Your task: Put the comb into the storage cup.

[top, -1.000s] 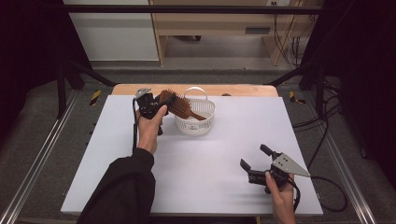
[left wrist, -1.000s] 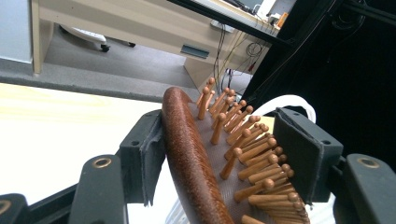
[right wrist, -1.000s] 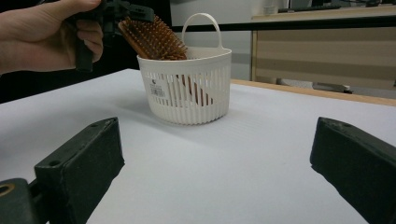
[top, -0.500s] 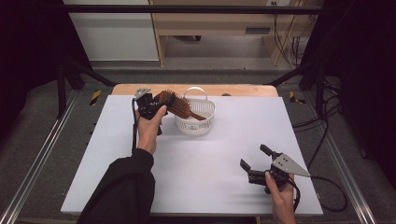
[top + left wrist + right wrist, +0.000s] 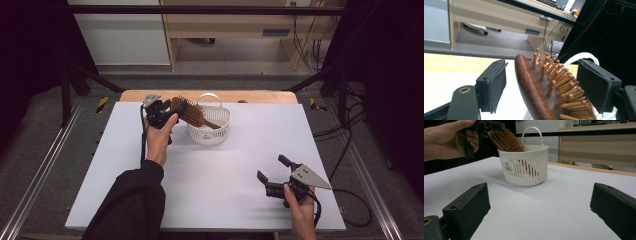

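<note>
A brown wooden hairbrush stands slanted in a small white slatted basket at the back of the table, its handle down inside and its bristled head over the left rim. My left gripper is open, with a jaw on each side of the brush head and a gap showing at the left jaw. The basket's white handle arches behind the right jaw. My right gripper is open and holds nothing, low over the table at the front right and facing the basket and brush.
The white table top has a wooden strip along its far edge. Black frame bars and cables run around the table. A wooden desk stands beyond it on grey floor.
</note>
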Available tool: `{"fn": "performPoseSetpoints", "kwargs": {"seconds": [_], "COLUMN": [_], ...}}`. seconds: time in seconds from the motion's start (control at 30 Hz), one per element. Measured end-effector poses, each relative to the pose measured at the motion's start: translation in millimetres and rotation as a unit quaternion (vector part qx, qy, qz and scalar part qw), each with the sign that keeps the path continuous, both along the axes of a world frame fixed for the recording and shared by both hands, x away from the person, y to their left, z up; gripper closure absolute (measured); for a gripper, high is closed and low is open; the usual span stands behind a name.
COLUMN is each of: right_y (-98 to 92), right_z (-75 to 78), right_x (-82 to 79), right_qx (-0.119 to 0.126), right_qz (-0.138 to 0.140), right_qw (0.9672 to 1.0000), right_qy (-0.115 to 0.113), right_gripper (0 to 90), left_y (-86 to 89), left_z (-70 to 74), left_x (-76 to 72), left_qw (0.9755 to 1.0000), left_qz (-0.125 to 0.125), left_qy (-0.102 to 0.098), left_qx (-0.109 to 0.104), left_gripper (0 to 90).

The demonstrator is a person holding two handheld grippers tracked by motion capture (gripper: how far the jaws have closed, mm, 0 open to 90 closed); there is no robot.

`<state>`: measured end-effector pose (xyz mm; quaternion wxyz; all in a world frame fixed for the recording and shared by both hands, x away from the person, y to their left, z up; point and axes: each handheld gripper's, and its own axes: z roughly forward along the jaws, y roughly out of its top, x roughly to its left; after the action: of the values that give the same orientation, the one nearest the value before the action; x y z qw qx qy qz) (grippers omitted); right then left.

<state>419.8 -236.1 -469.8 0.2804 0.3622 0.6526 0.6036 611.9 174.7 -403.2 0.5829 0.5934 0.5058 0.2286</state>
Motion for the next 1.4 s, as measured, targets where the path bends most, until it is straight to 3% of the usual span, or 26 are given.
{"fn": "performPoseSetpoints", "kwargs": {"seconds": [0.27, 0.67, 1.4], "right_y": [0.3, 1.5, 1.8], "right_z": [0.0, -0.3, -0.5], "right_x": [0.0, -0.1, 0.3], "right_qx": [0.0, 0.0, -0.001], "right_qz": [0.0, 0.002, 0.003], "right_qw": [1.0, 1.0, 1.0], "right_qy": [0.0, 0.001, 0.001], "right_gripper": [2.7, 2.7, 2.6], "left_y": [-0.3, -1.4, -0.9], "left_z": [1.0, 2.5, 6.3], "left_x": [-1.2, -2.8, -7.0], "left_qw": [1.0, 0.9999, 0.9998], "left_qz": [0.003, 0.007, 0.011], "left_qy": [-0.007, -0.001, -0.013], "left_qx": [0.004, 0.008, 0.01], "left_gripper": [14.5, 3.7, 3.0]}}
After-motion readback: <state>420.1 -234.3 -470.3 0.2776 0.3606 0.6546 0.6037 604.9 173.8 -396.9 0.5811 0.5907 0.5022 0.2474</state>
